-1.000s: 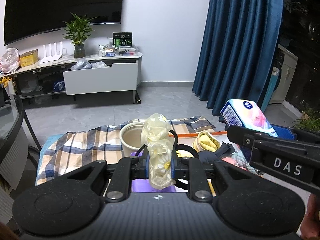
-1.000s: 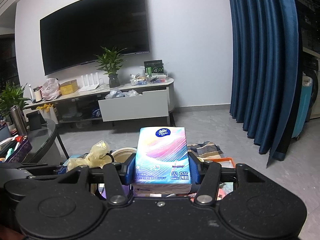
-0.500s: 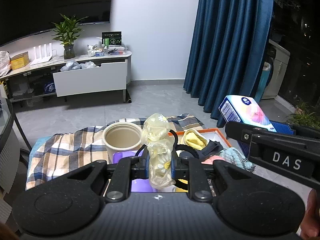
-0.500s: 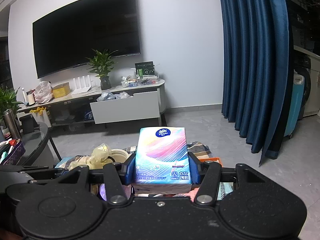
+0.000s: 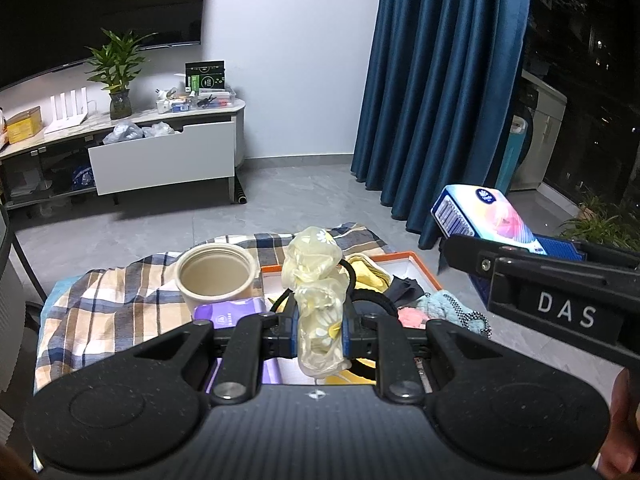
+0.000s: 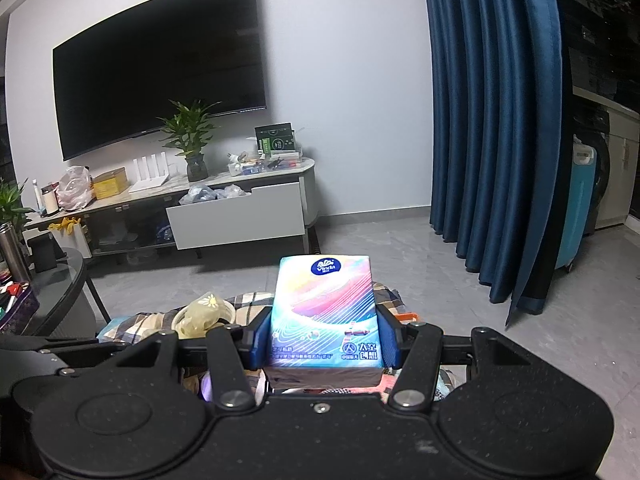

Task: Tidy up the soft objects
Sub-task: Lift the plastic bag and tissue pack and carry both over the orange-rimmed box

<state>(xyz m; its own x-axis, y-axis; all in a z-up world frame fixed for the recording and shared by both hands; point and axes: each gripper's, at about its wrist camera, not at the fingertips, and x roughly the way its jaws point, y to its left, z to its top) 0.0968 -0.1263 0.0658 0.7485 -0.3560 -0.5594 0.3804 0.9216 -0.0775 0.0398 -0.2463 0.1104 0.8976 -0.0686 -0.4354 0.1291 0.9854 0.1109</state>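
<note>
Plaid cloth (image 5: 120, 296): lying spread ahead of and below the left fingers, carrying the bowl and the tray.
Orange-rimmed tray (image 5: 416, 268): sitting just ahead of the left fingers on the cloth, holding a yellow cloth (image 5: 368, 270), a dark cloth (image 5: 406, 288), and pink and light-blue soft pieces.
Tissue pack (image 6: 325, 316): being gripped upright between the 2 blue pads of the right gripper (image 6: 325, 344), its logo end pointing away from the camera; in the left view it is showing to the right of the left fingers.
Beige bowl (image 5: 217, 274): standing ahead and left of the left fingers, mouth up.
Yellowish daisy-print plastic piece (image 5: 318, 304): being pinched by the closed fingers of the left gripper (image 5: 320, 330), crumpled, rising above the fingers and hanging below them.
Purple packet (image 5: 230, 314): lying just beside the bowl, partly hidden behind the left finger.
</note>
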